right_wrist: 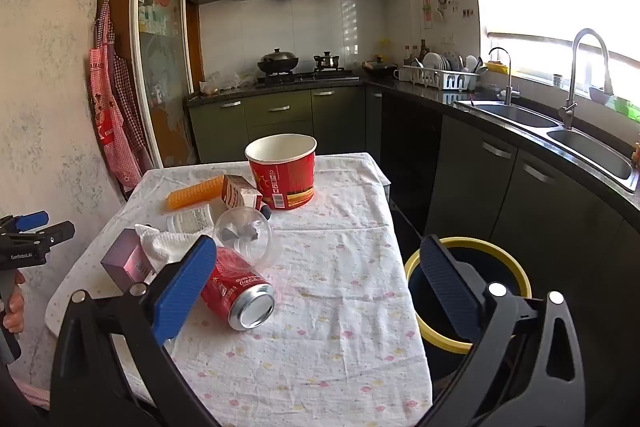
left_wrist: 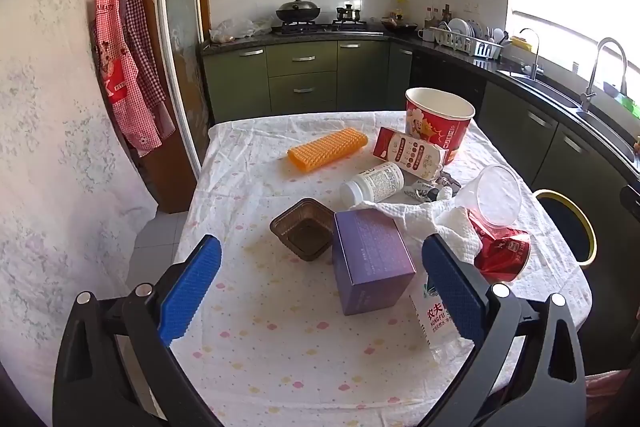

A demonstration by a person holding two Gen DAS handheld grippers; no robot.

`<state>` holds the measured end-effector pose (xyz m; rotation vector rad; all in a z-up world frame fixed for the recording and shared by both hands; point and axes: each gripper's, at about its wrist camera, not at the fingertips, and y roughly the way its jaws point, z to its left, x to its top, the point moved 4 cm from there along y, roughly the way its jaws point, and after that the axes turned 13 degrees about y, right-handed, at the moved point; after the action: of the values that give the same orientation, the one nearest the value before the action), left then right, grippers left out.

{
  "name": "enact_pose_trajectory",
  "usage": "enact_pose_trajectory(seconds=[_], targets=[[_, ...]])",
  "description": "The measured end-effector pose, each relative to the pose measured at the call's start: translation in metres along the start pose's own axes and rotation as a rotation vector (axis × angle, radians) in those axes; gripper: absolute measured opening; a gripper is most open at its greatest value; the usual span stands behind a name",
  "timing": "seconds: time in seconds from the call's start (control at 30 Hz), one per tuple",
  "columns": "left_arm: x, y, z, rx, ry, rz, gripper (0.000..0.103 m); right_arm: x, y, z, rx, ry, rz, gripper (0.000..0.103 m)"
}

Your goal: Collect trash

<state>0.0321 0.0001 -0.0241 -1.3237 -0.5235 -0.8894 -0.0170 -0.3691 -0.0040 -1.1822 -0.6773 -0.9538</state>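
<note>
Trash lies on the clothed table [left_wrist: 256,339]: a purple box [left_wrist: 370,259], a brown plastic tray [left_wrist: 304,233], a white paper towel [left_wrist: 432,223], a crushed red cola can [right_wrist: 238,293], a clear plastic cup [right_wrist: 244,233], a white bottle [left_wrist: 372,183], an orange ridged piece [left_wrist: 326,149], a red-white carton [left_wrist: 410,153] and a red paper bucket [right_wrist: 284,171]. A water bottle label [left_wrist: 434,315] shows by my left gripper's right finger. My left gripper [left_wrist: 320,291] is open above the near table, before the purple box. My right gripper [right_wrist: 316,291] is open, empty, with the can by its left finger.
A black bin with a yellow rim [right_wrist: 466,291] stands on the floor right of the table. Green kitchen cabinets, a stove [right_wrist: 304,77] and a sink counter [right_wrist: 552,131] run along the back and right. Aprons [left_wrist: 128,75] hang on the left wall.
</note>
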Motion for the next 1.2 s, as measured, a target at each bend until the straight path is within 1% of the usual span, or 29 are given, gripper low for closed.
enact_pose_trajectory(seconds=[0.33,0.63,1.2], targets=[[-0.0036,0.0008,-0.0019,-0.003,0.004,-0.001,0.099,-0.0010,0.0028,-0.0006,0.004,0.003,0.003,0.097],[0.0043,-0.0012,-0.0076,-0.006,0.022,0.006,0.099,-0.0013,0.0030,0.0000,0.002,0.003,0.005,0.097],[0.0039,-0.0012,-0.0084,-0.011,0.030,0.009,0.099,-0.0023,0.0019,-0.0019,0.001,0.005,0.009,0.097]])
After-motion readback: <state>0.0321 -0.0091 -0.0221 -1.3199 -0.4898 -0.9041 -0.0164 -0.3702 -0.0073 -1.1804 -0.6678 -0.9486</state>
